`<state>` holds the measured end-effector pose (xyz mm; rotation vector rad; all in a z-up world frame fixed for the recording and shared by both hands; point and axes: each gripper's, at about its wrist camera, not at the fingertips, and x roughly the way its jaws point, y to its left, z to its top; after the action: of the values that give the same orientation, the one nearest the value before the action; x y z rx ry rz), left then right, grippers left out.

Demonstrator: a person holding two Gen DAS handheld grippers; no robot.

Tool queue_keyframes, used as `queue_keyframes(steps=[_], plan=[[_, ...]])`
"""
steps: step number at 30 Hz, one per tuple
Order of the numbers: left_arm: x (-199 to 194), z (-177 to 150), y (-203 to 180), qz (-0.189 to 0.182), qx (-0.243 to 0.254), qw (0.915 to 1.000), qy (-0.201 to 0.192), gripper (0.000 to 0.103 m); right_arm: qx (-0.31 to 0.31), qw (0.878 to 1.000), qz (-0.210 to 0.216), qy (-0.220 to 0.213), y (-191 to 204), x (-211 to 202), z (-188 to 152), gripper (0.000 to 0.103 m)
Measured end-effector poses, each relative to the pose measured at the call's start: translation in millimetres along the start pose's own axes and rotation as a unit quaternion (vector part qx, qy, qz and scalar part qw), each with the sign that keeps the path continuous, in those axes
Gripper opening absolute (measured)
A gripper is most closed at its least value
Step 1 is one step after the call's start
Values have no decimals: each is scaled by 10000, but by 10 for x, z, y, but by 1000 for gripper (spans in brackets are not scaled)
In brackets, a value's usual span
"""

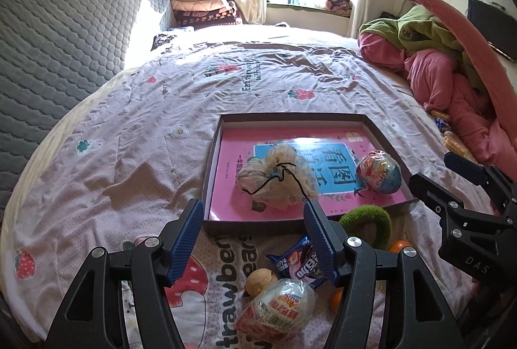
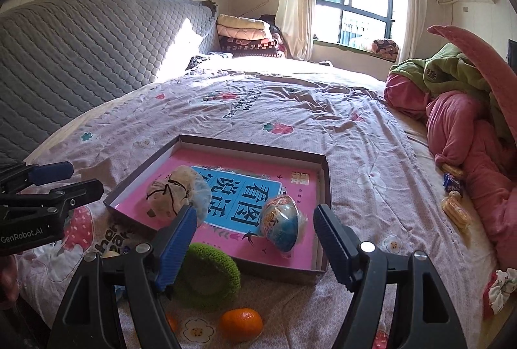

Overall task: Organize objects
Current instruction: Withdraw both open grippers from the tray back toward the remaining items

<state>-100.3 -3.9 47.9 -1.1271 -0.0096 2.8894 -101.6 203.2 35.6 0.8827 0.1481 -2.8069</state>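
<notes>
My left gripper (image 1: 253, 215): fingers spread, grasping nothing.
My right gripper (image 2: 255, 220): fingers spread, empty.
Box (image 1: 216, 139): on the bed (image 1: 129, 129), holding a scrunchie (image 1: 279, 178) and wrapped egg (image 1: 379, 171).
Orange (image 2: 240, 323): outside the box, beside the green ring (image 2: 210, 278).

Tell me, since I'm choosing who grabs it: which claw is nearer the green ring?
Right. The right claw hangs just above the green ring; the left claw sits further to its left.
</notes>
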Motion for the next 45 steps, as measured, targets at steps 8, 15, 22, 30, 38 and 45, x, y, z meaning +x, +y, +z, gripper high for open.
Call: queue_keyframes(steps=[8, 15, 22, 30, 38, 45], plan=[[-115, -172, 31, -27, 8, 10000, 30, 66, -10, 10000, 6, -3, 107, -208, -127, 74], [-182, -374, 29, -70, 84, 9999, 134, 66, 32, 10000, -50, 62, 141, -339, -258, 74], [-246, -532, -11, -105, 178, 9996, 199, 66, -4, 9999, -46, 166, 205, -399, -381, 74], [-281, -619, -11, -143, 177, 9994, 272, 66, -18, 9995, -62, 304, 241, -432, -508, 75], [-293, -717, -19, -133, 246, 9990, 344, 66, -56, 9992, -41, 391, 291, -461, -606, 75], [-292, -817, -43, -168, 302, 9985, 417, 66, -206, 9986, 40, 494, 399, -457, -693, 75]])
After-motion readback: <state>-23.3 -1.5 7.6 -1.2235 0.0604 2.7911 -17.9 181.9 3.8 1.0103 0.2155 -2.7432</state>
